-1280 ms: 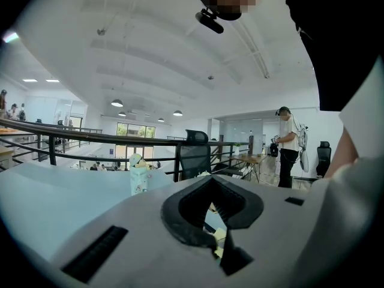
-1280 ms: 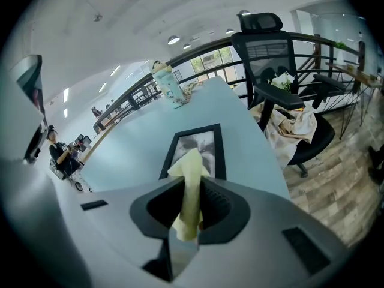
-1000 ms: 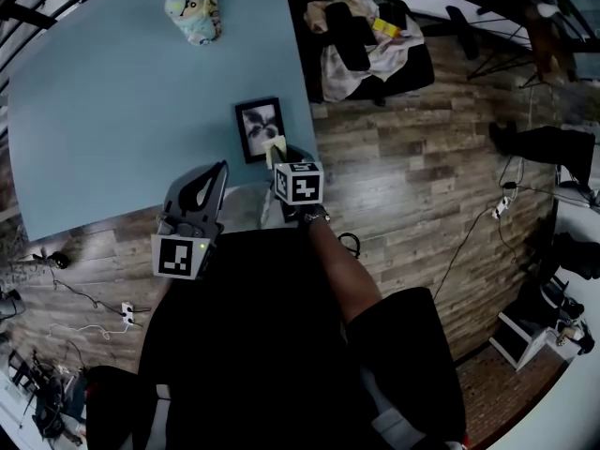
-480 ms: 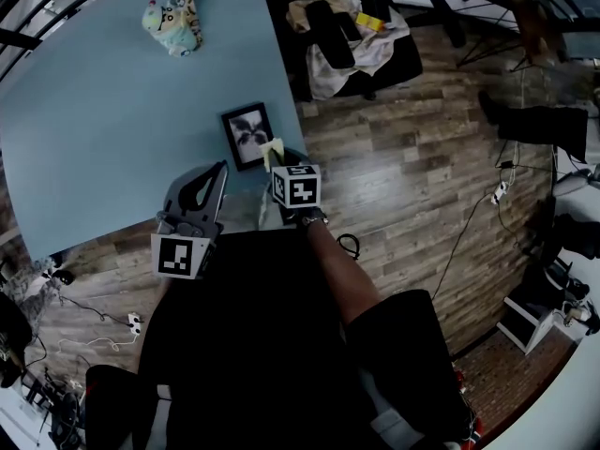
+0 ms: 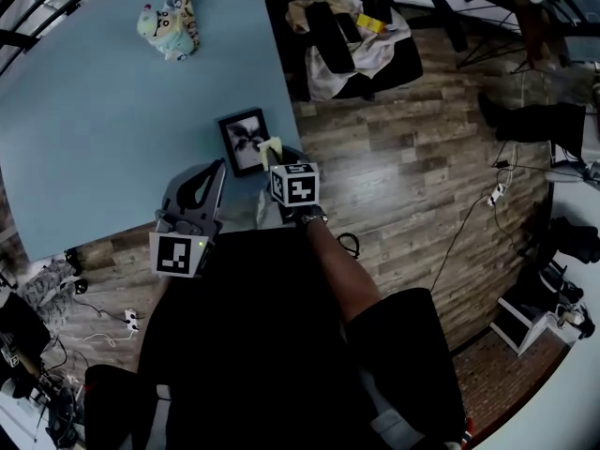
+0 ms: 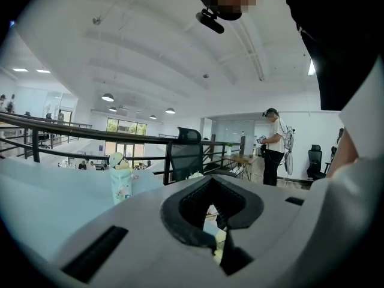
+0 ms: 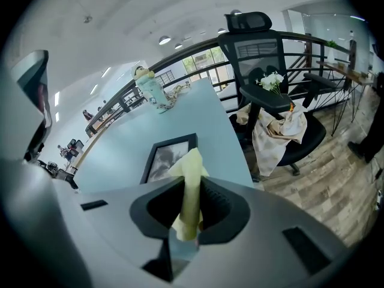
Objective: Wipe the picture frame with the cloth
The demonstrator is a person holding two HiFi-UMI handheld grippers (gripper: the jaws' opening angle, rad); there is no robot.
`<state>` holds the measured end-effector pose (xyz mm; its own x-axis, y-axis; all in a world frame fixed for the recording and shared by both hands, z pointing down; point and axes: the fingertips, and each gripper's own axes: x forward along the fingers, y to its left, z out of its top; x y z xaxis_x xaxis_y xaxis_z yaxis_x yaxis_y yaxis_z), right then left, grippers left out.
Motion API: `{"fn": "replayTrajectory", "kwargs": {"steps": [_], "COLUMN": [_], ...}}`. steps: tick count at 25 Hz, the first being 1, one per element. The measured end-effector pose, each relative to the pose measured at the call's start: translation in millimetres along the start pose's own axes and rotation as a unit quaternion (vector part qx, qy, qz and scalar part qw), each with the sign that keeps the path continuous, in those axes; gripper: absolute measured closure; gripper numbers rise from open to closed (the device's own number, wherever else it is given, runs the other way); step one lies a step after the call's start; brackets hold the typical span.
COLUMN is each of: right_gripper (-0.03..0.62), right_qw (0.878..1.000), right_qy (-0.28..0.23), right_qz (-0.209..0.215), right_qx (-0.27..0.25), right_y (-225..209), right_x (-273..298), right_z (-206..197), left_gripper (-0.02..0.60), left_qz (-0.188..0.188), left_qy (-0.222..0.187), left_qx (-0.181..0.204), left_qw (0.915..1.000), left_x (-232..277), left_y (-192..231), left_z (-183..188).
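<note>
A black picture frame point(image 5: 243, 142) with a grey print lies flat near the right edge of the light blue table point(image 5: 112, 111). My right gripper point(image 5: 278, 160) hovers just at its near right corner, shut on a pale yellow cloth point(image 5: 273, 149). In the right gripper view the cloth point(image 7: 189, 188) stands up between the jaws of the gripper point(image 7: 191, 207), with the frame point(image 7: 168, 157) just beyond it. My left gripper point(image 5: 217, 170) is held over the table's near edge, left of the frame, shut and holding nothing point(image 6: 211, 213).
A cartoon-printed soft toy point(image 5: 172, 22) stands at the table's far side. An office chair point(image 5: 352, 36) draped with clothes sits right of the table on the wooden floor. Cables and a power strip point(image 5: 129, 319) lie on the floor at the left.
The table and frame have drifted a little left in the head view. Both grippers keep the same pose, and the cloth stays in the right one.
</note>
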<state>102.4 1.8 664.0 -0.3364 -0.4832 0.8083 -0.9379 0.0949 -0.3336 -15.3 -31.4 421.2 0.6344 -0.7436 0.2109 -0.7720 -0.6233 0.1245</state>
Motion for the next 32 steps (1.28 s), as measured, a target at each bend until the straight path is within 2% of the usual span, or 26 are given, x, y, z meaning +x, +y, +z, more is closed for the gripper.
{"fn": "replayTrajectory", "kwargs": {"steps": [12,32], "right_gripper": [0.536,0.536], "right_qw": [0.998,0.993], "right_qy": [0.033,0.047], "right_qz": [0.021,0.047], "right_qx": [-0.047,-0.100], "right_y": [-3,-3], "right_x": [23,60], "right_z": [34,92], "left_gripper": [0.584,0.584], "left_qz": [0.053,0.132], "left_qy": [0.001,0.007], "left_qx": [-0.018,-0.037], "left_qw": [0.9984,0.9905], "left_x": [18,24], "left_y": [26,59], "left_z": [6,5]}}
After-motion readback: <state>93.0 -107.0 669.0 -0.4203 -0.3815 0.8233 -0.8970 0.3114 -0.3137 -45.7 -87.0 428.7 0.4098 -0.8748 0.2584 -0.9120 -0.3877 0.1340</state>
